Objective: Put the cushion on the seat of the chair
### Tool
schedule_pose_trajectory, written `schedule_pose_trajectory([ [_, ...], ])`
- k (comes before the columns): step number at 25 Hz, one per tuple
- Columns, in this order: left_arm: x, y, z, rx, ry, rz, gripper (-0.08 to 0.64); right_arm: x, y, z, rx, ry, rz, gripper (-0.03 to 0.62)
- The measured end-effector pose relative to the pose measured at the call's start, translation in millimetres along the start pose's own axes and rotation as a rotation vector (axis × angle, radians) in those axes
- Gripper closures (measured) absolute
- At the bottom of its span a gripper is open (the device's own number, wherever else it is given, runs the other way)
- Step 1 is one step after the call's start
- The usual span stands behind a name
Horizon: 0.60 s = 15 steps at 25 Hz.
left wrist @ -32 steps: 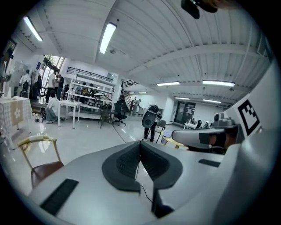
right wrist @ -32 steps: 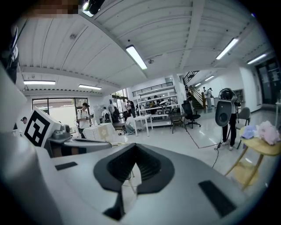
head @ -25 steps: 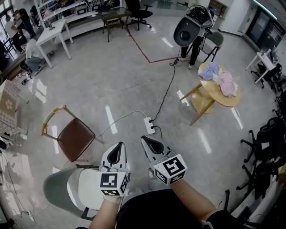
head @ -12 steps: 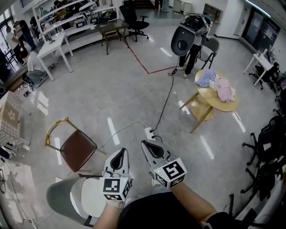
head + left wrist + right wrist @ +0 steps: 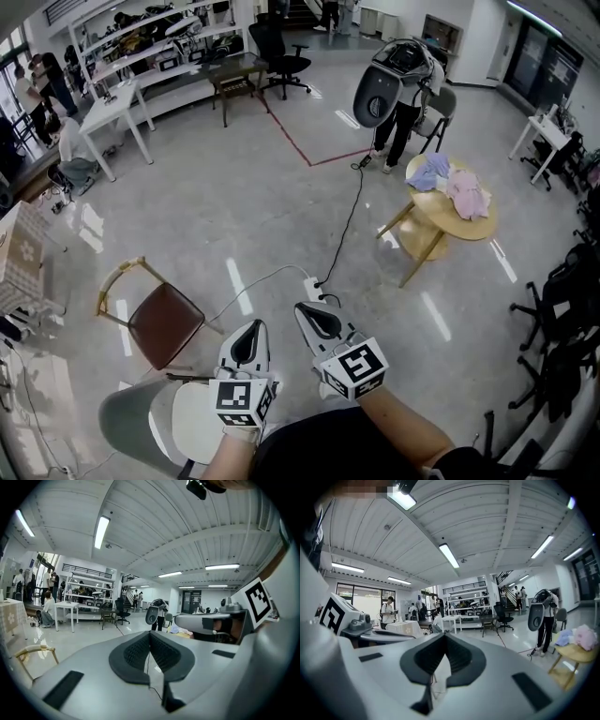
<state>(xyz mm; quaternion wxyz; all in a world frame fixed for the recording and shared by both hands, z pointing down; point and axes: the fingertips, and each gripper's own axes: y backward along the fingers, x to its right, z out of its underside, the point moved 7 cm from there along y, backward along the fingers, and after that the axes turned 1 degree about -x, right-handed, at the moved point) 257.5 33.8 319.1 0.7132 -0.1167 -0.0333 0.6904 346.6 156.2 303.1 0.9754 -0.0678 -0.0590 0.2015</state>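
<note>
Both grippers are held close to my body, low in the head view, pointing out over the floor. My left gripper (image 5: 248,331) (image 5: 150,635) is shut with nothing between its pads. My right gripper (image 5: 314,312) (image 5: 444,636) is shut and empty too. A wooden-framed chair with a brown seat (image 5: 166,324) stands on the floor to the left, ahead of the left gripper. A grey chair (image 5: 127,424) with a white pad (image 5: 195,424) on its seat is at the bottom left, beside my left hand. I cannot tell which item is the cushion.
A round wooden table (image 5: 467,223) with pink and lilac soft items (image 5: 450,183) stands at the right. A white power strip (image 5: 312,288) and its black cable (image 5: 349,202) lie on the floor ahead. A person with a large grey shell (image 5: 377,94) stands at the back. Black office chairs (image 5: 562,309) line the right edge.
The head view has tipped up a little, so the chairs and table sit slightly lower in the picture. Both grippers stay shut and almost still.
</note>
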Motion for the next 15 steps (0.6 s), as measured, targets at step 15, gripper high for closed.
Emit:
schedule_pose_trajectory([
  [15, 8.7, 2.8, 2.0, 0.007, -0.005, -0.013, 0.548, 8.8, 8.5, -0.3, 0.012, -0.002, 0.009, 0.585],
])
